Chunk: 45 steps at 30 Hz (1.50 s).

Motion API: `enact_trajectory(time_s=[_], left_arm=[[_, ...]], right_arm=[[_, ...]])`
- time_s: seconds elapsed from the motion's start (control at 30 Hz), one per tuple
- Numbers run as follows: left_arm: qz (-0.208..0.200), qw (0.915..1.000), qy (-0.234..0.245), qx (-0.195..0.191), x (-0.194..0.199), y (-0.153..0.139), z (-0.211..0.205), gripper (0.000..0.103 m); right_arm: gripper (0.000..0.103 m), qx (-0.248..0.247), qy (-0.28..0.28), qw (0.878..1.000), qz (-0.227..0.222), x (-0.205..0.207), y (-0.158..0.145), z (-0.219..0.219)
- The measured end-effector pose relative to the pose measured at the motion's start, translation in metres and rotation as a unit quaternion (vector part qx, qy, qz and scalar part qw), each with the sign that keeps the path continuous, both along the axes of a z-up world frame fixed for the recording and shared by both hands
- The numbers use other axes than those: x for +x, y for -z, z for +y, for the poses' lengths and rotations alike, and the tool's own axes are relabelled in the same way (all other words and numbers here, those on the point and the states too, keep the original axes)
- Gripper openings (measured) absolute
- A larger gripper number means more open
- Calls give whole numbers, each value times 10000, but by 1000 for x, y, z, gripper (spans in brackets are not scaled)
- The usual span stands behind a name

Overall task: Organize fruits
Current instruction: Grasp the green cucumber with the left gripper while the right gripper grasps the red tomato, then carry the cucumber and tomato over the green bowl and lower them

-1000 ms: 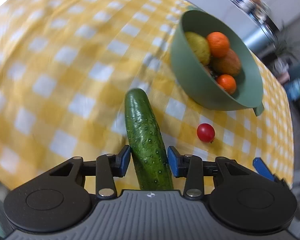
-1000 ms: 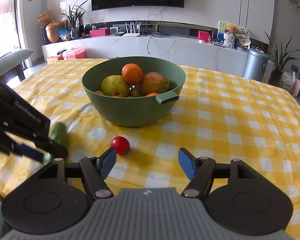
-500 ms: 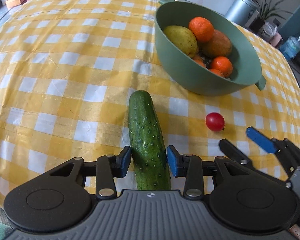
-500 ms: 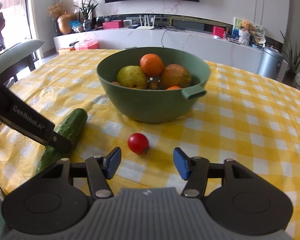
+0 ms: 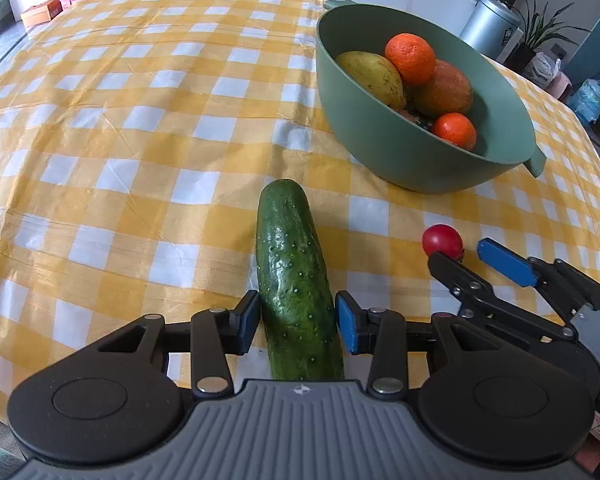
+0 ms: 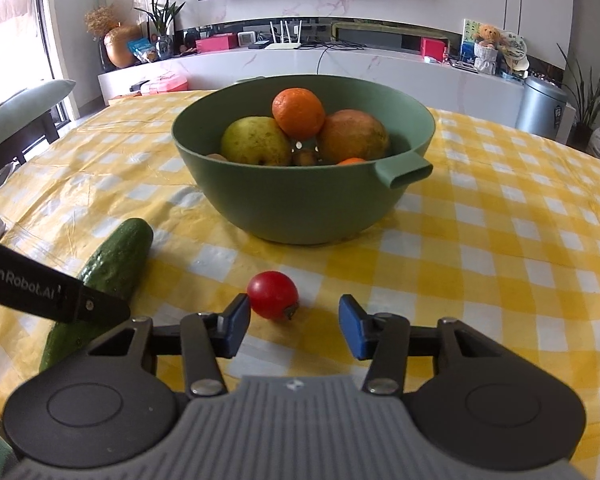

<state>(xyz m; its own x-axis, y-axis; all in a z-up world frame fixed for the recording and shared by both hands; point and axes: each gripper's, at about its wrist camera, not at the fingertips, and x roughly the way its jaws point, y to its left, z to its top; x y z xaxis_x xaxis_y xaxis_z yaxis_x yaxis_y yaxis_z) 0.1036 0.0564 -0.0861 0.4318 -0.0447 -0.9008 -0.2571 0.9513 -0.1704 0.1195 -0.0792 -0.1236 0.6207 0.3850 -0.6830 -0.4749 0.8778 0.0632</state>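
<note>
A dark green cucumber lies lengthwise on the yellow checked tablecloth, and my left gripper is shut on its near end, both blue pads against its sides. The cucumber also shows at the left of the right wrist view, behind a left finger. A small red tomato sits just ahead of my right gripper, close to the left pad with a gap on its right. The right jaws are closing and do not press on it. The tomato and right gripper also show in the left wrist view.
A green bowl with a side handle stands beyond the tomato and holds a pear, oranges and a brownish fruit. A chair back is at the table's left edge. A long white counter runs behind the table.
My right gripper has come forward and down to the tomato while its jaws narrowed. The left gripper rolled and steadied, keeping its hold on the cucumber.
</note>
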Motion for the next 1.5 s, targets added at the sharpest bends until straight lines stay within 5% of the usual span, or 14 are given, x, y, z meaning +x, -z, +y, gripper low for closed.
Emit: enact_trajectory(time_s=[0.63, 1.07, 1.5], left_arm=[[-190, 9996, -133, -164, -4, 5, 4, 44], [-136, 9994, -157, -269, -9, 0, 3, 43], [-593, 9974, -67, -398, -23, -45, -2, 43]], right_arm=[[24, -217, -259, 9994, -105, -5, 5, 10], [23, -76, -246, 9994, -220, -15, -3, 4], [23, 205, -291, 9983, -467, -32, -23, -8]])
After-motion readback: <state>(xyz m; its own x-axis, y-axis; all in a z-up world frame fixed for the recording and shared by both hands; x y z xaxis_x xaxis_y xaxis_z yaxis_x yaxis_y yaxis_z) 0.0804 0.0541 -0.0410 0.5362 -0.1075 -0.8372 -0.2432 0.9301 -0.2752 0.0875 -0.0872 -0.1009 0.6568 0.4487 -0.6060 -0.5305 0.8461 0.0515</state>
